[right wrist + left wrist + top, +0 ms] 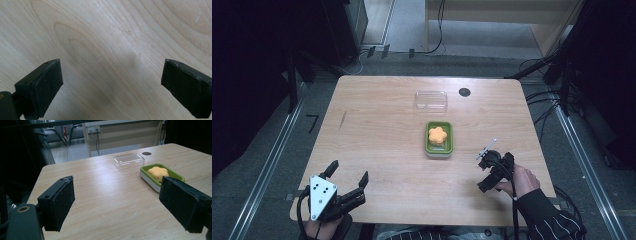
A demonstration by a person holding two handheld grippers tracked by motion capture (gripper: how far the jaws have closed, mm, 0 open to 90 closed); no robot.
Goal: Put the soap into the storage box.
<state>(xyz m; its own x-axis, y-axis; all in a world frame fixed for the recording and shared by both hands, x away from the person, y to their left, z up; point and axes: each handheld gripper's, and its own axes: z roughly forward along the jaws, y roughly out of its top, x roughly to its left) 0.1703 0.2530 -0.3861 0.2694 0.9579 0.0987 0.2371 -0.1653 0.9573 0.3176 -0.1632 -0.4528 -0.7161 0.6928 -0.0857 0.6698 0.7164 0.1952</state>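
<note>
Both grippers sit near: left gripper (348, 175) and right gripper (111, 85), jaws wide, holding nothing. Farther off, between them, the green dish (450, 146) lies with its long axis near-to-far, holding an orange sponge (437, 135).

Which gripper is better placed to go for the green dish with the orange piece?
Probably the right gripper: it sits close to the green dish, just off its right side, jaws open over bare table. The left gripper, also open, is back at the near left edge, much farther from the orange piece.
</note>
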